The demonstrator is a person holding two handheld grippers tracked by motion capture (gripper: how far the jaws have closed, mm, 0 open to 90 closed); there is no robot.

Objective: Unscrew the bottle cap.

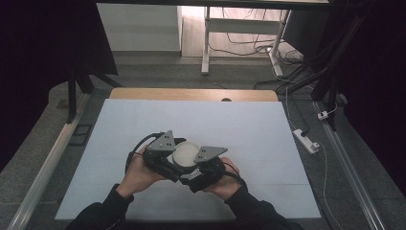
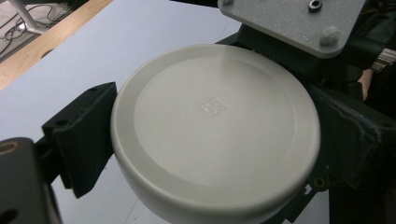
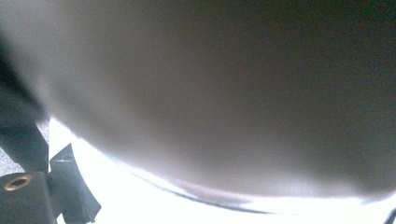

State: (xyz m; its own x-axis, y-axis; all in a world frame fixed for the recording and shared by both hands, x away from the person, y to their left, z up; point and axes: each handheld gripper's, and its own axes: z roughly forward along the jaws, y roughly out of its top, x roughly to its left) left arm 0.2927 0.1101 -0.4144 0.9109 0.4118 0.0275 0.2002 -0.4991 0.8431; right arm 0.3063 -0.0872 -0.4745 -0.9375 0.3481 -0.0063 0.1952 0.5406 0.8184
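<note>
- So the thing in play is a round white bowl, flipped upside down, flat base facing up.
- Plain matte off-white; in the left gripper view the bowl shows a wide, shallow ring around the base and a tiny faint square mark right in the middle.
- The sides curve smoothly down from the base to the wider rim below.
- It sits toward the near-middle of the pale worktop, sandwiched between two black jaws, one on each side.
- Up close in the right gripper view it's just a big blurry grey curve.
</note>
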